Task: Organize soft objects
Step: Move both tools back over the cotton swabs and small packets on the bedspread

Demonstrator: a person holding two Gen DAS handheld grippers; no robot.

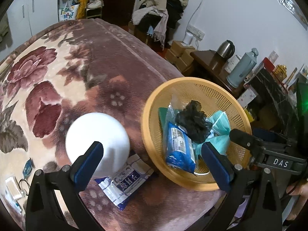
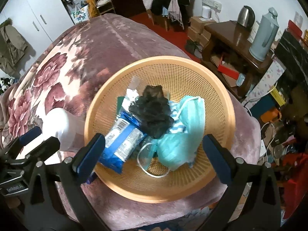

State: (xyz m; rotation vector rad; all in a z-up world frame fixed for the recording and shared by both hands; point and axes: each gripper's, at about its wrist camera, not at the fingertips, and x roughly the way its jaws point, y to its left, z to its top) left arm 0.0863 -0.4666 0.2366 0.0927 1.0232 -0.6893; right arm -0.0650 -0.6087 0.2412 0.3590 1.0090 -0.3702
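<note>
An orange mesh basket point(image 1: 148, 123) point(image 2: 192, 71) sits on a floral blanket. It holds a blue wipes packet point(image 1: 179, 148) point(image 2: 123, 144), a black scrunchie point(image 1: 194, 123) point(image 2: 152, 115) and teal face masks point(image 1: 219, 132) point(image 2: 179, 140). A white round object point(image 1: 96, 134) point(image 2: 61, 129) stands left of the basket, on a blue-and-white packet point(image 1: 125, 182). My left gripper point(image 1: 152, 163) is open above that packet and the basket's edge. Over the basket my right gripper point(image 2: 154, 154) hangs open, nothing between its fingers.
The blanket point(image 1: 57, 80) point(image 2: 77, 61) covers a bed; small packets point(image 1: 13, 188) lie at its left edge. A dark wooden table point(image 2: 231, 36) with a kettle and a flask point(image 2: 263, 36) stands to the right, with clothes piled behind.
</note>
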